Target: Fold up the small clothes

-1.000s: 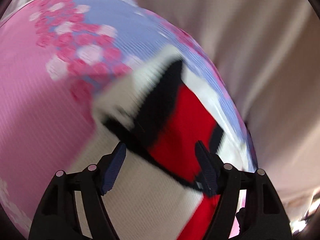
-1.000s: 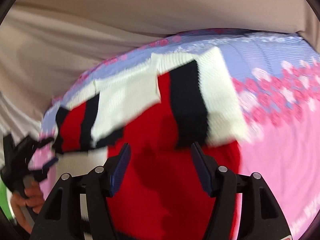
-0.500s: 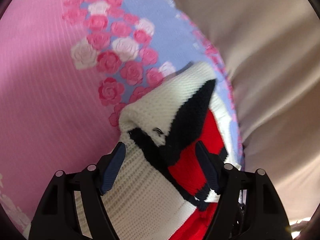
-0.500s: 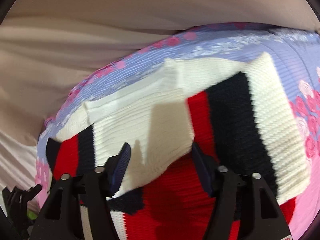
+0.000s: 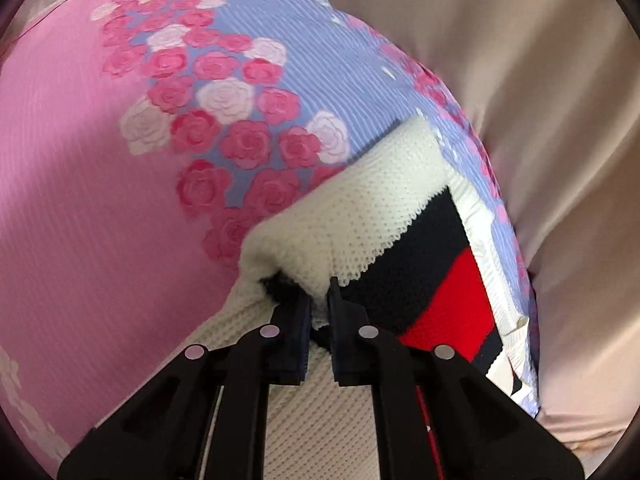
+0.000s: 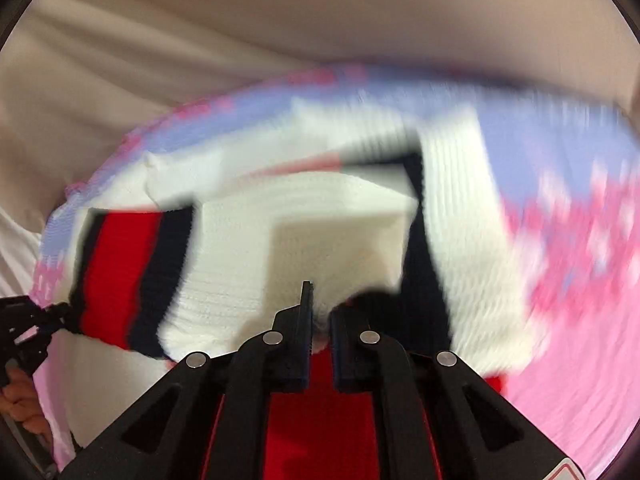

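Both sets of tongs are clamped on the same knit sweater right now — white, navy and red stripes, chunky weave. It's lying on a pink and lavender sheet printed with roses, and that sheet sits over some beige cloth that wrinkles away toward the far side.

Left tongs: pinched nearly closed, with a lip of white knit squeezed between the pads. The fabric bunches up into a little hump just past the tips, with a bit of the navy stripe peeking out on the left of the pinch. Off to the right of them you can see the navy band, then a red block, then a white edge running along the lavender part of the sheet.

Right tongs: same deal, closed down on a fold of the white part, with red knit showing underneath, between the arms. This view is pretty motion-blurred — the rose print on the right is just smears. A folded-over white panel sits straight ahead, and a red stripe flanked by navy lies at the left. At the far left edge of the right wrist view the other tongs are gripping the sweater by that striped end, with a hand holding them.
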